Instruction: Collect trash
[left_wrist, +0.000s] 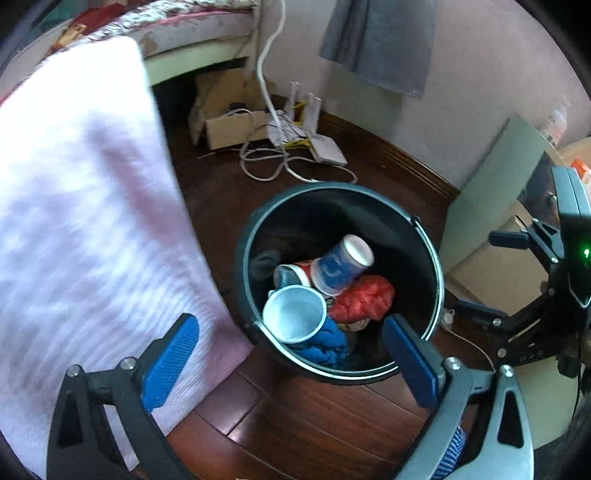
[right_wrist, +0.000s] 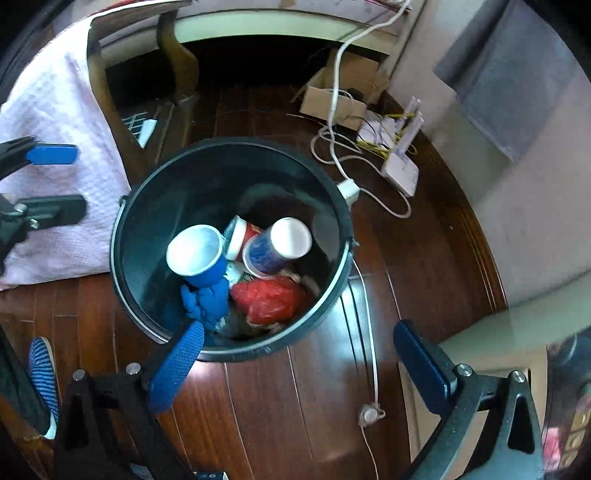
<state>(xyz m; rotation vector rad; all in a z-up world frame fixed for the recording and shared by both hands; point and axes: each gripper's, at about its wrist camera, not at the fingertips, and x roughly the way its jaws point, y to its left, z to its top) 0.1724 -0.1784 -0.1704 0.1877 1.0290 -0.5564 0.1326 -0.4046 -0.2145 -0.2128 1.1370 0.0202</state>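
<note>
— What's around you, left to right?

— A pink woven blanket (left_wrist: 85, 221) hangs at my left, then the round dark plastic bin (left_wrist: 430, 236) on the wooden floor, holding paper cups (left_wrist: 341, 264), a red plastic bag (left_wrist: 364, 299) and a blue cloth (left_wrist: 325, 343). Behind it, a white cable (left_wrist: 269, 96) and white router (left_wrist: 327, 149).

— Your claws?

— Left gripper (left_wrist: 291, 362) and right gripper (right_wrist: 299, 354) both spread wide, empty, above the bin.

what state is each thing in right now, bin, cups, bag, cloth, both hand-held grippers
bin: upright on the floor, no lid, partly filled
blue cup: in the bin, mouth up, tilted
patterned cup: in the bin, on its side
red bag: crumpled in the bin
blue cloth: bunched under the blue cup
left hand-held gripper: open, empty
right hand-held gripper: open, empty
</note>
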